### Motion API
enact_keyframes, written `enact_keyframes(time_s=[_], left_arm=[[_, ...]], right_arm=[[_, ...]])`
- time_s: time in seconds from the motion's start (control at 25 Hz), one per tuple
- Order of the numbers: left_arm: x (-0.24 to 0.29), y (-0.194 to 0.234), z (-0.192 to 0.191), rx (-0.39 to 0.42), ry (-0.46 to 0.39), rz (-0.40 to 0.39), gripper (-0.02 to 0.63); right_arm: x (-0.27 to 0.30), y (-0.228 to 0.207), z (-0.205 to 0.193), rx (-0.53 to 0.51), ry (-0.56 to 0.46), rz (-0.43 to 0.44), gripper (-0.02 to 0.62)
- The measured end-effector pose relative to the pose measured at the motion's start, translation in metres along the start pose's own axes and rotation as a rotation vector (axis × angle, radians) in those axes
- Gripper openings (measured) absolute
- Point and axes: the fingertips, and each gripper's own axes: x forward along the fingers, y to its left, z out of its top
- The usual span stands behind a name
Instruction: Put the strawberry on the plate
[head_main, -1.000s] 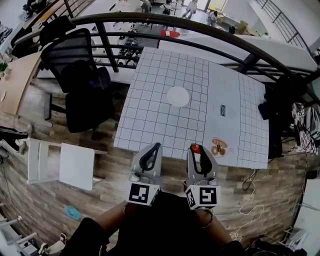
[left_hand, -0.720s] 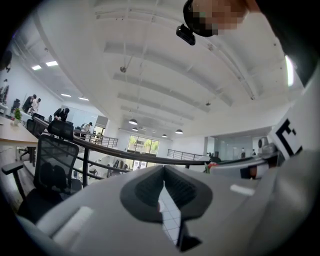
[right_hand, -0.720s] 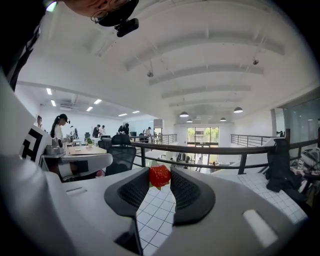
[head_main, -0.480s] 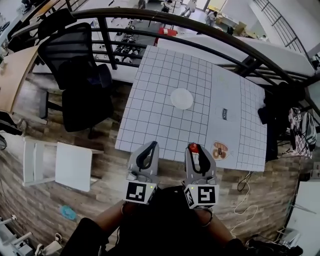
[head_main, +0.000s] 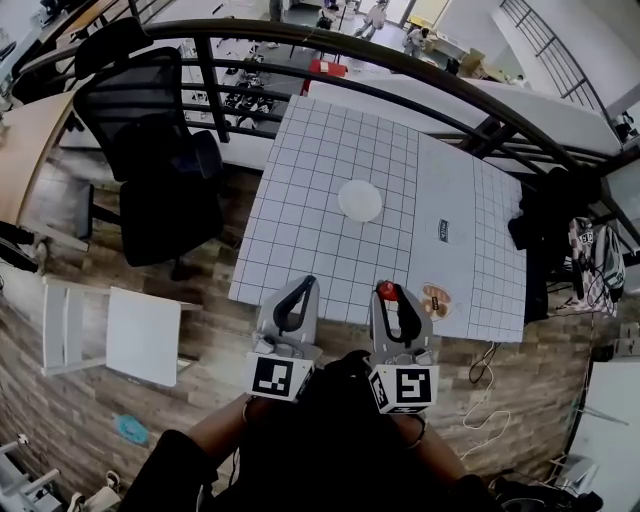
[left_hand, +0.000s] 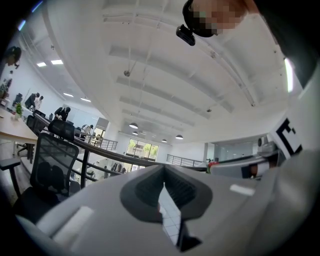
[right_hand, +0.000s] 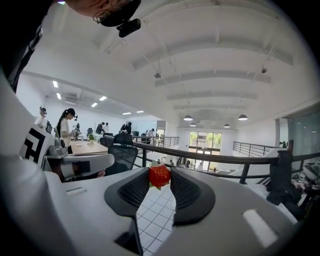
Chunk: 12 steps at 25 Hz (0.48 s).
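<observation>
Pale wood-plank flooring (head_main: 200, 330) surrounds a white desk printed with a thin dark square grid (head_main: 300, 200). A dark curved metal railing (head_main: 400, 60) runs along the desk's far side. A small round white plate (head_main: 360, 200) sits near the middle of the desk and serves as the reference for everything else. To the plate's left, off the desk, stands a black mesh office chair (head_main: 150, 150). To the plate's right and a little nearer the person lies a small dark label (head_main: 443, 232). Nearer still on that side, by the desk's front edge, lies a round orange-brown printed disc (head_main: 436, 297). Both claws hover at that front edge, well apart from the plate on the person's side, each carrying a cube with black-and-white square markers. The right claw (head_main: 390, 297) is clamped on a small red strawberry with green leaves (right_hand: 159, 176), pinched between the very tips of its dark ribbed pads. The fruit is held in the air over the desk's near edge, nearer the person than the plate and slightly to its right. The left claw (head_main: 309, 284) hangs just beside the right one, nearer the person than the plate and slightly to its left. Its jaws are drawn together at the tips with only a thin wedge of gridded desk showing between them.
</observation>
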Motion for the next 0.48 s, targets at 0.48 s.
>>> enact_keyframes(time_s=[0.48], left_arm=[[0.017,-0.003,0.004,0.041,-0.022,-0.004,0.011]], right_arm=[[-0.002,-0.020,-0.003,0.028,-0.006,-0.031,0.130]])
